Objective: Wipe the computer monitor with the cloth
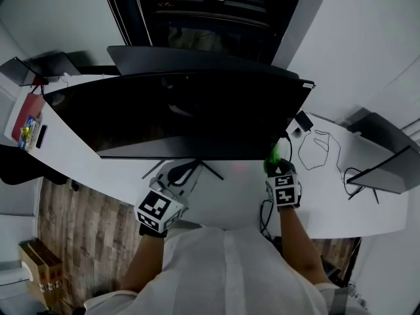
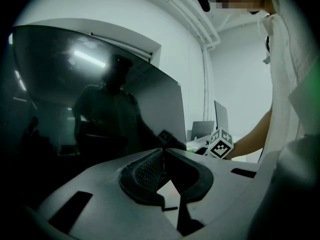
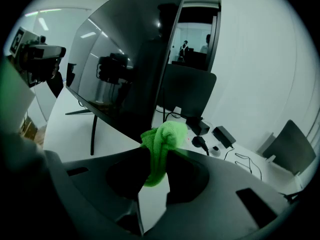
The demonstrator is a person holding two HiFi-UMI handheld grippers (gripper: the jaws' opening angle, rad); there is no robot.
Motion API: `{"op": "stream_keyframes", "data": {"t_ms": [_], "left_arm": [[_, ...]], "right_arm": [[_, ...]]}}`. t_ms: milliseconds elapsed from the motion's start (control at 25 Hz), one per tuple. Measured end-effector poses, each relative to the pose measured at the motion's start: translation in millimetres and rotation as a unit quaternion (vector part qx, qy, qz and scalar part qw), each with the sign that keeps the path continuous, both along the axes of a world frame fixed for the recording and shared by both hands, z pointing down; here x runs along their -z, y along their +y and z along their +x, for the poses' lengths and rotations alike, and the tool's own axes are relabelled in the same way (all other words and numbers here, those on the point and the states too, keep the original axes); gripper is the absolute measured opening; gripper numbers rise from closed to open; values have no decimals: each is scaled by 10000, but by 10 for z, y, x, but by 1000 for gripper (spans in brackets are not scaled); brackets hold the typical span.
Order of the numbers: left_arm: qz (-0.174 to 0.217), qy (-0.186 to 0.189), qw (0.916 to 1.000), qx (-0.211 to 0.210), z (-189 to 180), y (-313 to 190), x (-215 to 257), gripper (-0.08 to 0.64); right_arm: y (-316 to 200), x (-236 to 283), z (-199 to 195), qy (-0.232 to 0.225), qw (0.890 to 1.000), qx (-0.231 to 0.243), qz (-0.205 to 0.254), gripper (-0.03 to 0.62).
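Observation:
A wide black monitor (image 1: pixel 177 113) stands on the white desk (image 1: pixel 223 189), its dark screen facing me. My right gripper (image 1: pixel 275 164) is shut on a bright green cloth (image 3: pixel 161 145), held just below the screen's lower right corner (image 3: pixel 145 129). The cloth (image 1: pixel 273 155) bunches out past the jaws, close to the monitor's bottom edge. My left gripper (image 1: pixel 172 188) hovers over the monitor's stand feet (image 1: pixel 197 169) below the screen's middle. In the left gripper view its jaws (image 2: pixel 163 156) meet with nothing between them, and the screen (image 2: pixel 90 114) fills the left.
A power adapter and looped cable (image 1: pixel 315 143) lie on the desk at the right. Another monitor (image 1: pixel 384 153) stands at the far right, and one more (image 1: pixel 39 67) at the far left. A red book (image 1: pixel 26 113) lies at the desk's left end.

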State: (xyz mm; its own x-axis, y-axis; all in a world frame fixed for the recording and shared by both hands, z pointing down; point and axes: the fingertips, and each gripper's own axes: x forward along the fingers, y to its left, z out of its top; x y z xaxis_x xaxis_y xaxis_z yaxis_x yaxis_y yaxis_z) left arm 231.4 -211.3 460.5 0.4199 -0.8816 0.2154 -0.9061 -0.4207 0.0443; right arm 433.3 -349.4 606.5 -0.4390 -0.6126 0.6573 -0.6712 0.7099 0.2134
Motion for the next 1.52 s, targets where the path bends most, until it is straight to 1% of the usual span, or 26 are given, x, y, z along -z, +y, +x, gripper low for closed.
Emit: {"op": "stream_keyframes", "data": {"t_ms": [80, 200, 280, 400, 640, 720, 920, 1120, 1360, 1520], "left_arm": [[-9, 3, 10000, 18, -11, 18, -1, 26], [-6, 6, 10000, 25, -24, 38, -1, 26], [-4, 0, 10000, 20, -24, 44, -2, 26], [13, -1, 10000, 14, -16, 67, 6, 26], [-30, -1, 10000, 26, -9, 128, -21, 26], [-26, -4, 10000, 17, -5, 136, -17, 26], [-11, -9, 10000, -13, 34, 159, -16, 26], [-21, -23, 10000, -24, 47, 172, -15, 26], [-42, -52, 10000, 37, 22, 227, -14, 26], [-49, -68, 9999, 150, -49, 274, -11, 26]], "right_arm": [[18, -69, 24, -91, 9996, -172, -226, 71], [99, -119, -41, -472, 9958, -431, -648, 71], [132, -114, -93, -667, 9929, -595, -781, 71], [144, -108, -83, -805, 9894, -795, -913, 71], [254, -153, -103, -904, 9832, -894, -1309, 71], [299, -154, -140, -955, 9823, -855, -1368, 71], [351, -100, -243, -1000, 9841, -572, -1353, 71], [378, -96, -326, -1164, 9821, -338, -1443, 71], [458, -77, -517, -950, 9853, 142, -1413, 71], [501, -69, -627, -900, 9850, 307, -1438, 71]]}}
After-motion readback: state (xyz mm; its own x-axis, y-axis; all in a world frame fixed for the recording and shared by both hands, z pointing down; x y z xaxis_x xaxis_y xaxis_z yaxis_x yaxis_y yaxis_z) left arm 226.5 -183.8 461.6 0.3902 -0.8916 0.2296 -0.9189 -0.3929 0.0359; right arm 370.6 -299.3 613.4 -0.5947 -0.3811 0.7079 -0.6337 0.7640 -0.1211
